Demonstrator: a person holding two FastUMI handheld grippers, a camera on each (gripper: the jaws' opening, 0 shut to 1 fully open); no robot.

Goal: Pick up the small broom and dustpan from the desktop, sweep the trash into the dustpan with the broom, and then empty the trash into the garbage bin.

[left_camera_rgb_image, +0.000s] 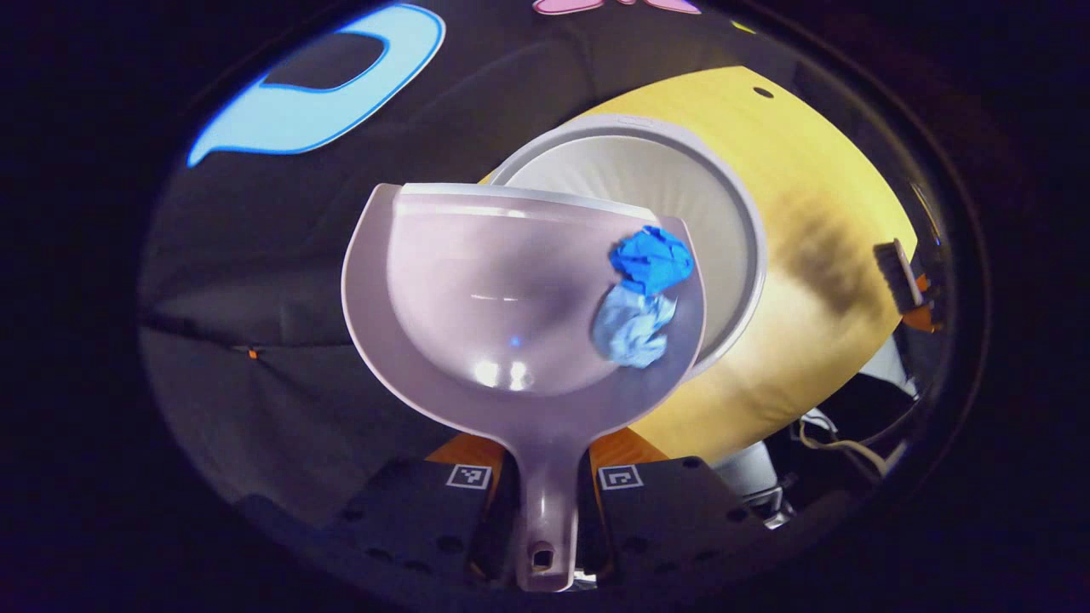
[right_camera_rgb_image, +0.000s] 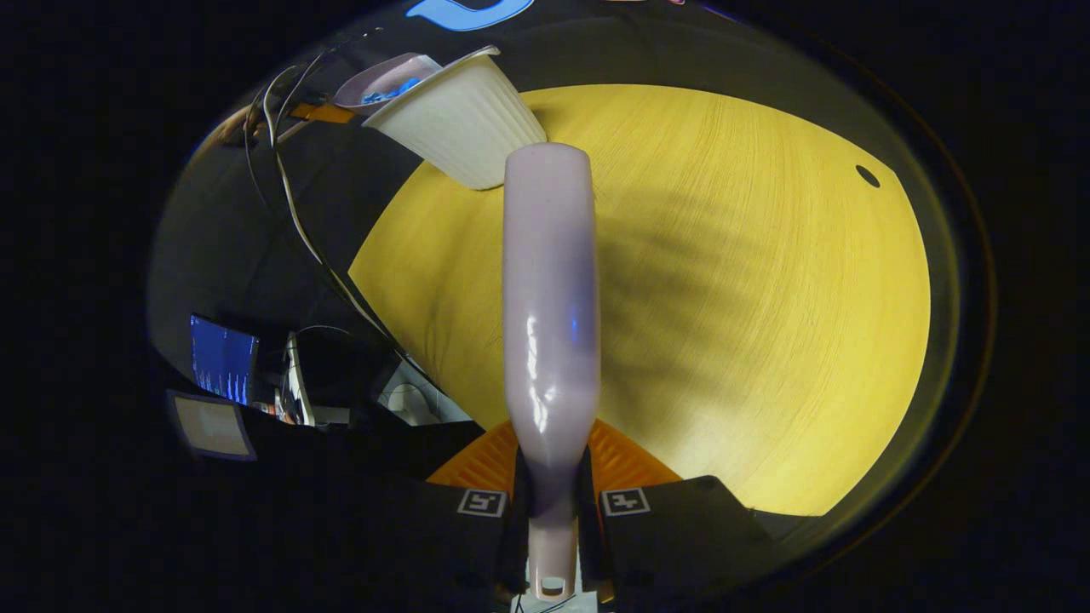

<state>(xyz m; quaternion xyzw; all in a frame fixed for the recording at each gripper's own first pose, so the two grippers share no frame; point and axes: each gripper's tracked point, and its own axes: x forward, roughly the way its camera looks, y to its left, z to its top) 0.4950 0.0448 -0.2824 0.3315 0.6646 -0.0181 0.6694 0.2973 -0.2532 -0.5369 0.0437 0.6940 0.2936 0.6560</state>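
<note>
monitor [right_camera_rgb_image: 223,358], cables [right_camera_rgb_image: 289,204], wooden table [right_camera_rgb_image: 766,323]

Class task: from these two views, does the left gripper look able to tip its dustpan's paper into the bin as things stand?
Probably yes. The left gripper holds the dustpan by its handle above the bin. The paper lies near the pan's edge over the open bin, nothing between.

Garbage bin [left_camera_rgb_image: 724,221] partly behind dustpan [left_camera_rgb_image: 477,281]

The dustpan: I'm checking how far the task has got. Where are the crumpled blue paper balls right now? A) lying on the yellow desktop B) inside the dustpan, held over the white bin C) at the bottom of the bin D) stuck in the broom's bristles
B: in the left gripper view both blue paper balls sit in the dustpan, which partly overlaps the white bin.
</note>
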